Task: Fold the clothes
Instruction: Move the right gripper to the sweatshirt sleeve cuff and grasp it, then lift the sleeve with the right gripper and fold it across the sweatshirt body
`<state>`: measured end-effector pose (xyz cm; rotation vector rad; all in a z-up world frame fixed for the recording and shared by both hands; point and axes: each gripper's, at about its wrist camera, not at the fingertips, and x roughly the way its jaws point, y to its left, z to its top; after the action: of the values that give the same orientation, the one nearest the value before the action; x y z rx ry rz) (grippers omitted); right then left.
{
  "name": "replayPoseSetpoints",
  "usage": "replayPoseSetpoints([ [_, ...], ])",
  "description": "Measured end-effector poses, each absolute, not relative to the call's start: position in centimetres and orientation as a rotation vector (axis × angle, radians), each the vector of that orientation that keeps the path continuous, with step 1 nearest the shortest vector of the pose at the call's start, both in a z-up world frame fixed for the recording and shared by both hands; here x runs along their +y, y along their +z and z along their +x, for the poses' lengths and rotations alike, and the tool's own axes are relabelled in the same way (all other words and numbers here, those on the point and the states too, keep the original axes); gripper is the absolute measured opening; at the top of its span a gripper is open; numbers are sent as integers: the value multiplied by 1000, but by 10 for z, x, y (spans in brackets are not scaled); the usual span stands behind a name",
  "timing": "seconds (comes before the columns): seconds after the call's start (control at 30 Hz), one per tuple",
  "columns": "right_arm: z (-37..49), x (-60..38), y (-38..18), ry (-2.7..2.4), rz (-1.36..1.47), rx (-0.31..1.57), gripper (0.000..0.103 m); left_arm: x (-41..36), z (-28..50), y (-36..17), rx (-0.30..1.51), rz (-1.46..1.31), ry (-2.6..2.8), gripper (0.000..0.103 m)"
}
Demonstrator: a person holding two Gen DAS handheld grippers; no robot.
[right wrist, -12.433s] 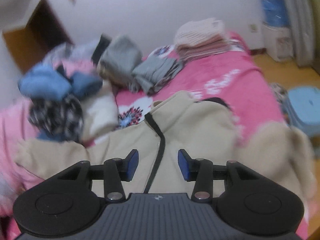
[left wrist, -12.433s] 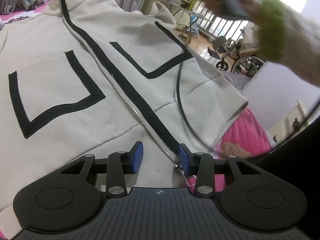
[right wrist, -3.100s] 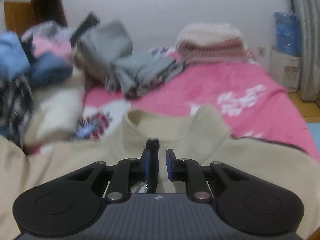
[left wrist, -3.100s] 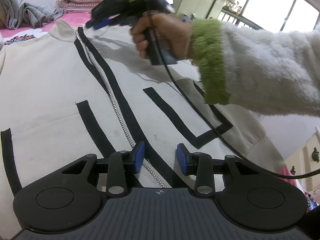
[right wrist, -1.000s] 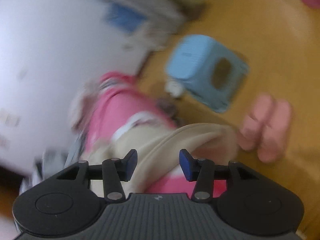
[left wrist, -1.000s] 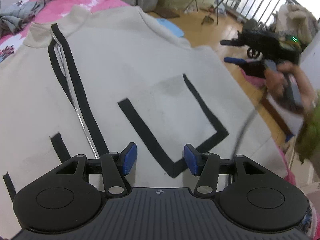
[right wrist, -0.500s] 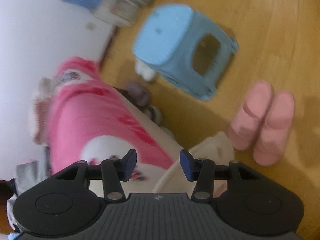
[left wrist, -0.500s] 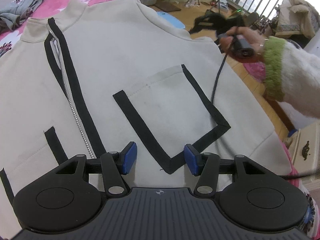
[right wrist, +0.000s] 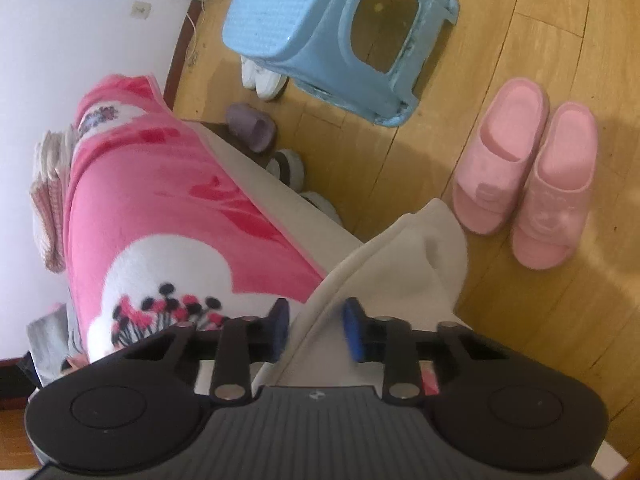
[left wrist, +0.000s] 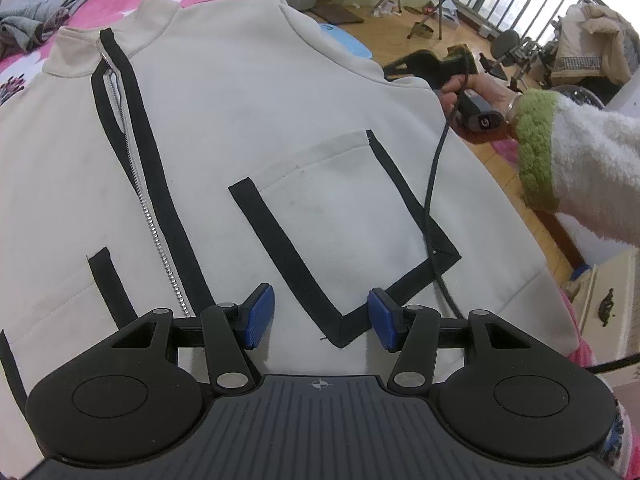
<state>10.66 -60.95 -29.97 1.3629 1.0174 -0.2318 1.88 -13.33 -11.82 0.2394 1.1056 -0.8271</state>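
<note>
A cream zip-front jacket with black trim (left wrist: 248, 128) lies spread front-up across a bed covered by a pink floral blanket (right wrist: 160, 200), its collar toward the far end and its silver zipper (left wrist: 154, 236) partly done up. One cream sleeve (right wrist: 400, 264) hangs over the bed's edge above the wooden floor (right wrist: 520, 80). The left tongs (left wrist: 320, 318) hover over the black-edged patch pocket (left wrist: 344, 216) with blue pads standing apart and nothing between them. At the jacket's far shoulder, the person's right hand (left wrist: 476, 94), in a white fleece sleeve with a green cuff (left wrist: 538, 148), holds the right tongs (right wrist: 316, 330), whose jaws are closing around the hanging sleeve; the fabric sits between the pads, which do not yet visibly press it. A black cable (left wrist: 434, 184) trails from that hand across the pocket. On the floor stand a light blue plastic stool (right wrist: 320, 28) and a pair of pink slippers (right wrist: 528, 180), with other shoes tucked by the bed.
</note>
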Motion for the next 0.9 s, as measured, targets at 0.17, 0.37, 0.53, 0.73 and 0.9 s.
replayPoseSetpoints([
  [0.17,95,-612,-289,-213,1288,984,4,-133,20,-119,1108,227,-824,52],
  [0.37,55,-632,-247,-224,1299,689,4,-131,22,-118,1114,204,-816,52],
  [0.53,23,-642,-196,-115,1293,367,4,-130,23,-118,1120,184,-812,52],
  [0.73,27,-616,-117,185,1178,179,4,-130,24,-119,1127,162,-807,52],
  [0.9,53,-553,-67,477,960,239,4,-130,24,-119,1127,148,-802,52],
])
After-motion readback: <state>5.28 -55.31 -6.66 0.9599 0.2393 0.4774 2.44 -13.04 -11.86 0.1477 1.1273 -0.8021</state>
